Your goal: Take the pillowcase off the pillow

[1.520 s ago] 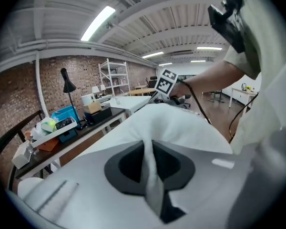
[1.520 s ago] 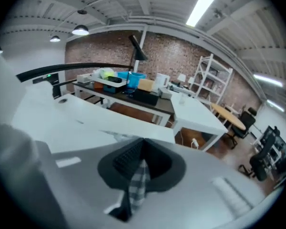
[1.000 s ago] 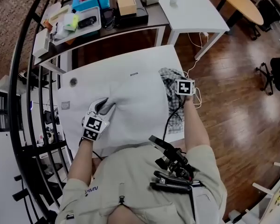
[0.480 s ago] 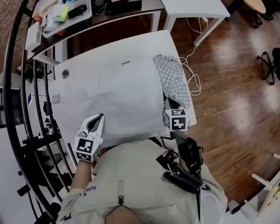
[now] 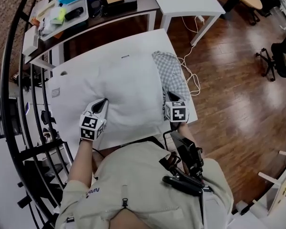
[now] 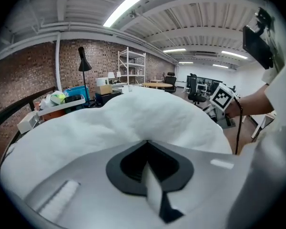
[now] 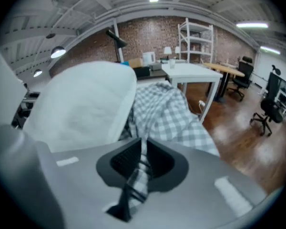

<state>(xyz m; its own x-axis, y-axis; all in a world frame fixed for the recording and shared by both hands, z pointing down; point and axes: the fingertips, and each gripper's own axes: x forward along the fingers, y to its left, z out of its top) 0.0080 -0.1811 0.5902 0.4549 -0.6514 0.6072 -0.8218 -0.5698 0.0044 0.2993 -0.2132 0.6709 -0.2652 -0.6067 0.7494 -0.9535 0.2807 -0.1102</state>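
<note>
- As the head view shows, the white pillow [image 5: 128, 92] lies on the white table [image 5: 55, 87]. The checked pillowcase [image 5: 171, 75] is bunched along the pillow's right edge, touching it and reaching the table's right side.
- Head view, grippers: the left gripper [image 5: 101, 105] sits on the near-left part of the white pillow. The right gripper [image 5: 168, 98] sits at the near end of the checked pillowcase.
- Left gripper view: the jaws of the left gripper [image 6: 147, 149] are closed, pinching a fold of white pillow [image 6: 148, 113] fabric between the pads. The pillow bulges up just beyond them.
- Right gripper view: a strip of checked pillowcase [image 7: 176, 120] runs between the jaws of the right gripper [image 7: 142, 151] — they have just been opening a little, yet the pads press on the cloth. The white pillow [image 7: 90, 104] lies to the left, touching the pillowcase.
</note>
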